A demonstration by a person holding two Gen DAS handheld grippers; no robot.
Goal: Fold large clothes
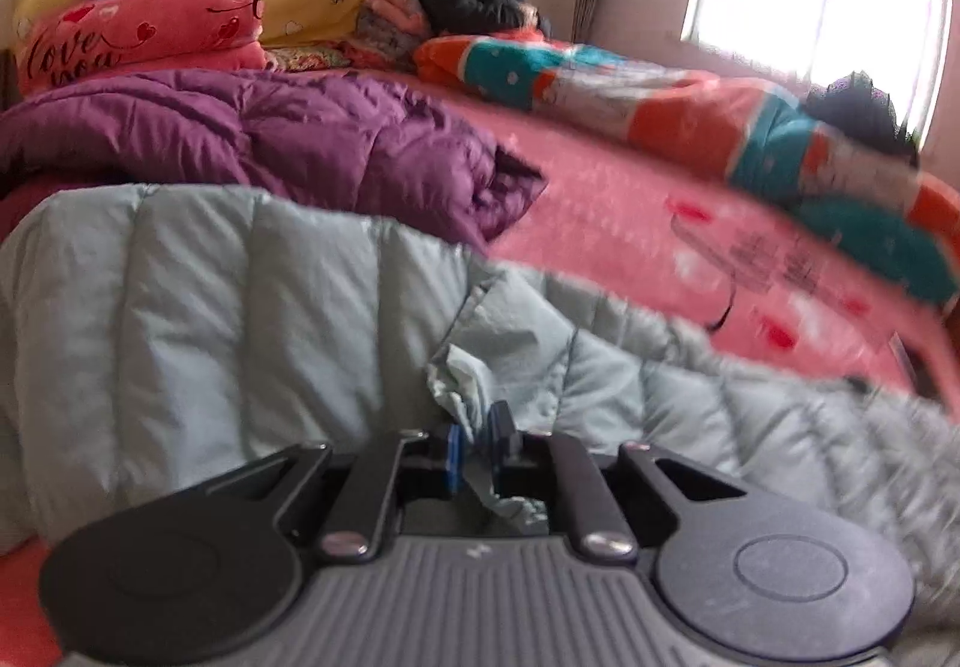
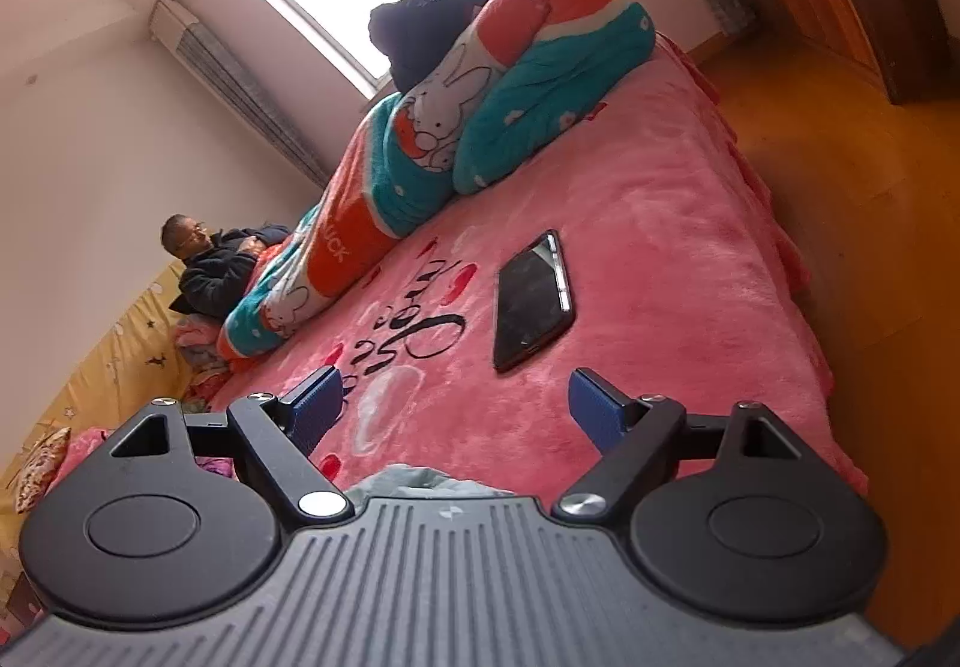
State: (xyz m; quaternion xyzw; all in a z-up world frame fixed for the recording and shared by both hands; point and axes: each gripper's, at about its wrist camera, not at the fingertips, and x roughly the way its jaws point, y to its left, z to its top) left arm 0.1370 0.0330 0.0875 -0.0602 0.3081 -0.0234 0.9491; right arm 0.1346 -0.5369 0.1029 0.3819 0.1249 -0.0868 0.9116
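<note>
At the left of the left wrist view, a purple quilted coat (image 1: 270, 138) lies heaped on the pink bed (image 1: 630, 211). Below it, across the lower frame, spreads the pale grey-green padded jacket (image 1: 210, 295), its long axis running left to right. The left gripper (image 1: 477, 442) has its jaws clenched on a bunched edge of it at bottom centre. In the right wrist view the right gripper (image 2: 456, 409) is released, jaws wide; only a scrap of jacket shows beneath it, a phone (image 2: 531, 301) ahead. I'd judge the left hand nearer
</note>
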